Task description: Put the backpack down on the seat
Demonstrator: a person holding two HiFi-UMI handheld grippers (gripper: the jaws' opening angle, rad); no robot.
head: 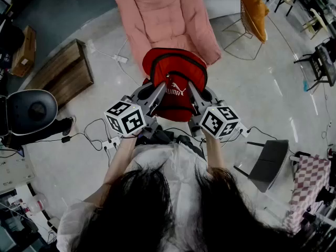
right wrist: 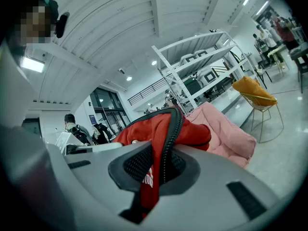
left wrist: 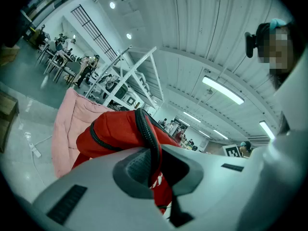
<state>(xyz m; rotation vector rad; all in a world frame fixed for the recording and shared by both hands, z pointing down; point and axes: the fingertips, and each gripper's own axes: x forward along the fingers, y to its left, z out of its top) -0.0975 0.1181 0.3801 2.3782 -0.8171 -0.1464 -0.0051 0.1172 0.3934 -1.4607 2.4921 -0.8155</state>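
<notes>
1. The left gripper (head: 153,94) had its jaws pinched together on a fold of the backpack (head: 176,77). In the left gripper view, red cloth and a black zip edge ran between the pads of the left gripper (left wrist: 151,166).
2. The right gripper (head: 195,96) was clamped the same way on the other side of the bag. In the right gripper view, red cloth and the black zip band were squeezed between the jaws of the right gripper (right wrist: 161,170).
3. The backpack was red with black trim and white lettering on its front. It hung between the two grippers, just ahead of the person.
4. In the head view the bag's far end overlapped the front edge of the pink padded lounge chair (head: 165,14). Whether it touched the seat could not be told.
5. Both gripper views showed the backpack (left wrist: 115,134) (right wrist: 144,126) with the pink padded lounge chair (left wrist: 65,124) (right wrist: 224,129) behind it.
6. A wire chair with an orange cushion (head: 253,7) (right wrist: 255,93) stood to the right of the pink one, apart from it.
7. A low wooden bench (head: 63,72) sat on the pale glossy floor (head: 252,93) to the left, and black cables (head: 97,133) trailed near the person's left side.
</notes>
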